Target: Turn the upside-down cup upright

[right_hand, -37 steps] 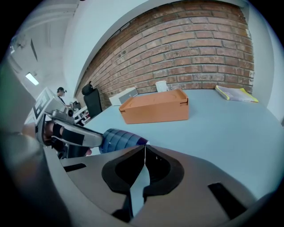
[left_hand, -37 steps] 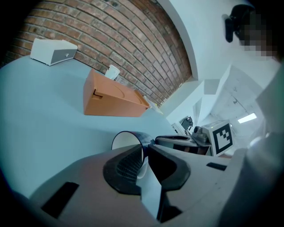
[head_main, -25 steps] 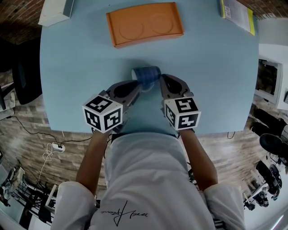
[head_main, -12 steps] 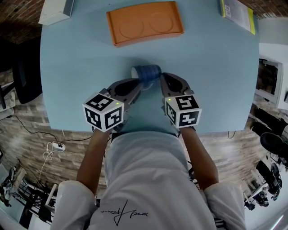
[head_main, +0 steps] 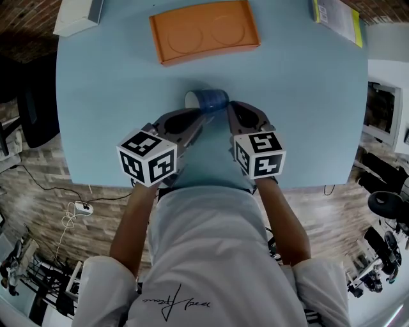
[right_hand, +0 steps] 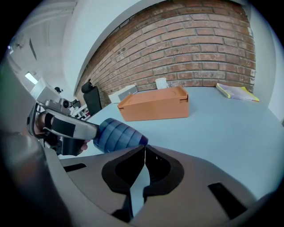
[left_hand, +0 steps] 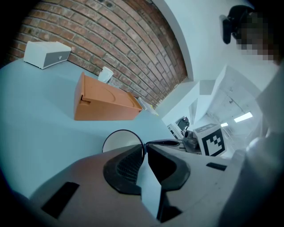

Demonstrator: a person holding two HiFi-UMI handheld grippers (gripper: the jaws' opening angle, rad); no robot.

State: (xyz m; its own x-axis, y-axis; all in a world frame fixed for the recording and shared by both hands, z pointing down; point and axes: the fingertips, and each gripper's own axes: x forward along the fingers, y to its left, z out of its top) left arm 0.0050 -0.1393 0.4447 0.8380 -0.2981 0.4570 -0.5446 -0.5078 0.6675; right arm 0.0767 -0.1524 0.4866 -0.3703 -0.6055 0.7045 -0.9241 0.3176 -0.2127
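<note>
The blue ribbed cup [head_main: 206,100] lies on its side just above the light-blue table [head_main: 307,115], its white-lined mouth toward the left. My left gripper [head_main: 203,117] is shut on the cup's rim; in the left gripper view the thin rim runs between the jaw tips of the left gripper [left_hand: 144,146] and the cup's mouth [left_hand: 120,142] shows beyond them. My right gripper [head_main: 230,106] is shut and holds nothing. In the right gripper view the right gripper's [right_hand: 144,148] tips meet just beside the base end of the cup [right_hand: 117,135].
An orange tray [head_main: 204,32] with two round recesses sits at the table's far side, also seen as the orange tray [right_hand: 155,104]. A white box [head_main: 77,16] lies at the far left corner and a yellow-edged book [head_main: 339,16] at the far right. The table's near edge runs under both grippers.
The cup has shifted a little farther from me, carried by the left gripper. Both grippers moved slightly forward with it; their jaws stay as they were.
</note>
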